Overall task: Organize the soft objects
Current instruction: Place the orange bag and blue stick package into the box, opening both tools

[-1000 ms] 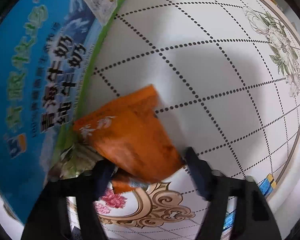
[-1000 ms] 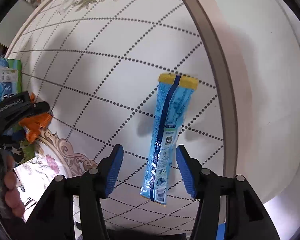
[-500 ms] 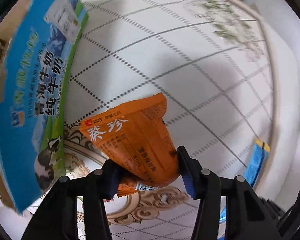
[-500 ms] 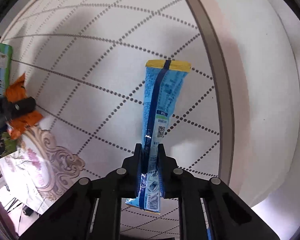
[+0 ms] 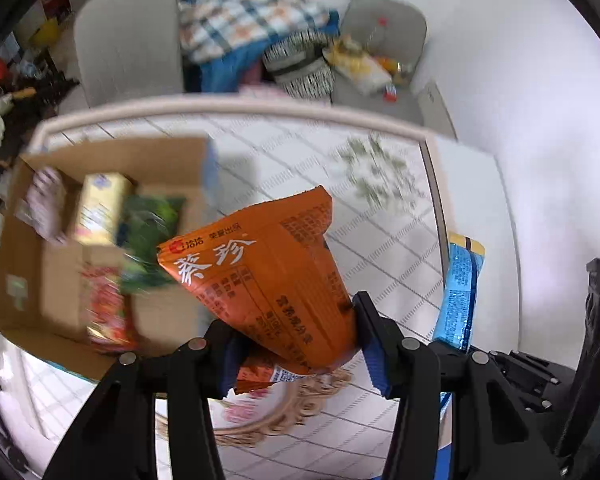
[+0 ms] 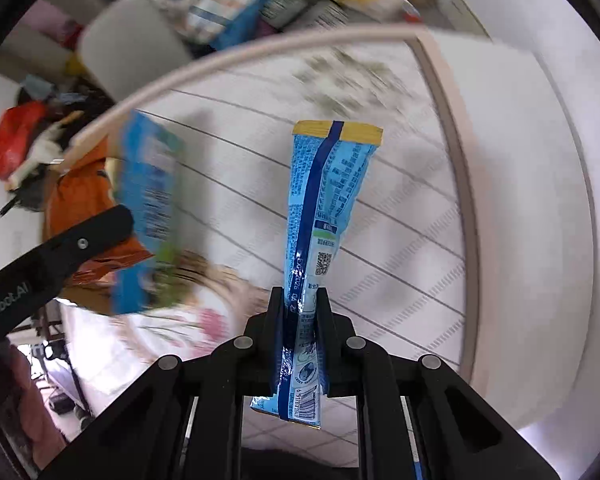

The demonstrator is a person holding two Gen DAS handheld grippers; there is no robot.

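My left gripper point(image 5: 296, 344) is shut on an orange snack packet point(image 5: 268, 276) and holds it in the air above the table. An open cardboard box point(image 5: 56, 280) with several packets inside lies to its left. My right gripper point(image 6: 300, 308) is shut on a long blue packet point(image 6: 324, 208) with a yellow end, lifted off the table. The blue packet also shows at the right of the left wrist view point(image 5: 460, 284). The orange packet point(image 6: 84, 196) and the left gripper's finger point(image 6: 60, 252) show at the left of the right wrist view.
The white tablecloth point(image 5: 300, 160) with dotted grid lines covers a round table point(image 6: 512, 200). Grey chairs point(image 5: 128, 56) piled with a checked cloth point(image 5: 244, 16) and bags stand beyond the far edge. The box's blue side point(image 6: 148, 200) is near the left gripper.
Both grippers have lifted and tilted up with their packets. The right gripper closed on the blue packet a second ago. The box's open inside has come into the left view.
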